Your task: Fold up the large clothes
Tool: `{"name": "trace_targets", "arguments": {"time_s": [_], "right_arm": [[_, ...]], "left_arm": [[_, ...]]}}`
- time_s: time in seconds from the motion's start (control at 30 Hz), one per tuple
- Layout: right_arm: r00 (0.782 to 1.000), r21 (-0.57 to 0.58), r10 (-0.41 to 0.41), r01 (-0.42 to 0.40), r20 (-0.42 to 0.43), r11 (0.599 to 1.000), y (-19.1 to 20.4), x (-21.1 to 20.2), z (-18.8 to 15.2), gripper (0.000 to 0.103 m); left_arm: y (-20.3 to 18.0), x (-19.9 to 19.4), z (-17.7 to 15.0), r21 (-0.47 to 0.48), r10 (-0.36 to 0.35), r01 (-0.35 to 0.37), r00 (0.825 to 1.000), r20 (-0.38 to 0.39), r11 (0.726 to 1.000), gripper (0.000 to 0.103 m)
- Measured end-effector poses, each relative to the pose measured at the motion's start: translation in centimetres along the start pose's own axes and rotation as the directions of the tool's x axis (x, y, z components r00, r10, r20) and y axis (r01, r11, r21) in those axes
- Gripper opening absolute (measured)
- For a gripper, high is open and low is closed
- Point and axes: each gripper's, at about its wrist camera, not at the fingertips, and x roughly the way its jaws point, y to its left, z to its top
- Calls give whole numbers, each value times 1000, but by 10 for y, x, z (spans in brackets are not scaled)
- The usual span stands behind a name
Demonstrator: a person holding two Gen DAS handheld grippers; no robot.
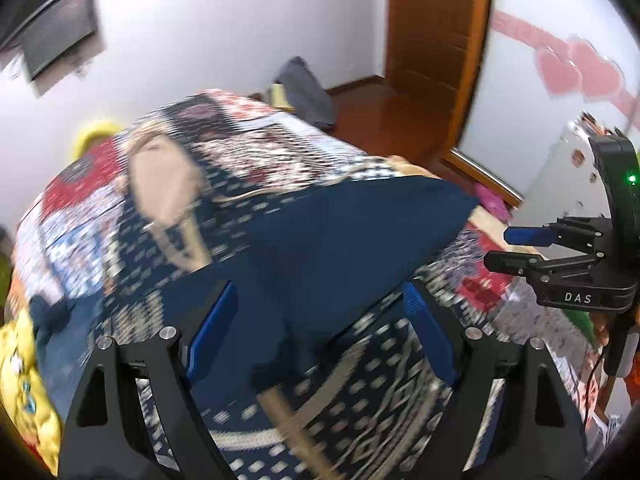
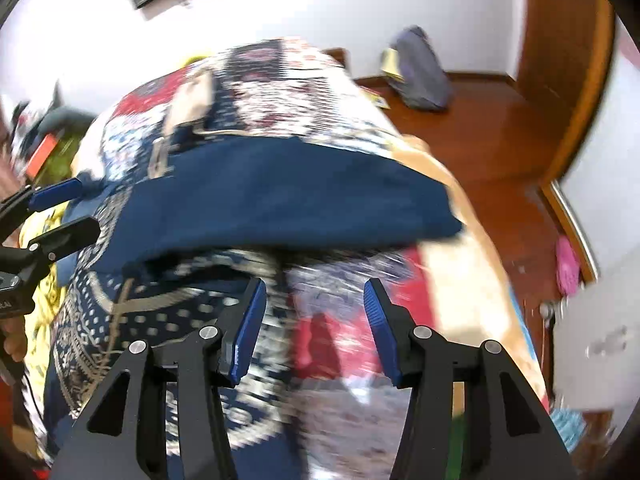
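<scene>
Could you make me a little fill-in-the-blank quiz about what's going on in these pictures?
1. Both the left gripper and the right gripper have their jaws ____.
2. The plain part of the garment is dark ____.
3. The floor beside the bed is made of ____.
4. The finger pads are coloured ____.

Missing words: open; blue; wood; blue

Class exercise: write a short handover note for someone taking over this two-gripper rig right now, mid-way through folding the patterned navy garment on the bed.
Left gripper: jaws open, holding nothing, above the garment.
Right gripper: jaws open, empty, over the garment's right edge.
Patterned navy garment lies on the quilted bedspread, with a plain navy flap folded across it.
Done: one fold, apparently.
Left: remaining folds and smoothing; frames are blurred, so check edges first.
</scene>
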Motion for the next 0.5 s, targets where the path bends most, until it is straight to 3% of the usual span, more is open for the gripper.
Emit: {"name": "trace_targets", "arguments": {"time_s": [0.1,0.37,0.5], "right_arm": [[1000,79,-12,12,3,997,-31,0,-10,47],[999,182,-35,33,7,983,-66,-1,-24,47],[1000,211,-24,20,17,977,-75,-3,-24,47]], "left_arm": [[-33,24,14,71,-27,29,999,-24,997,85],[-115,89,29,288,16,5,997,-72,958,85],[-137,131,27,325,-17,76,983,-181,943,84]]}}
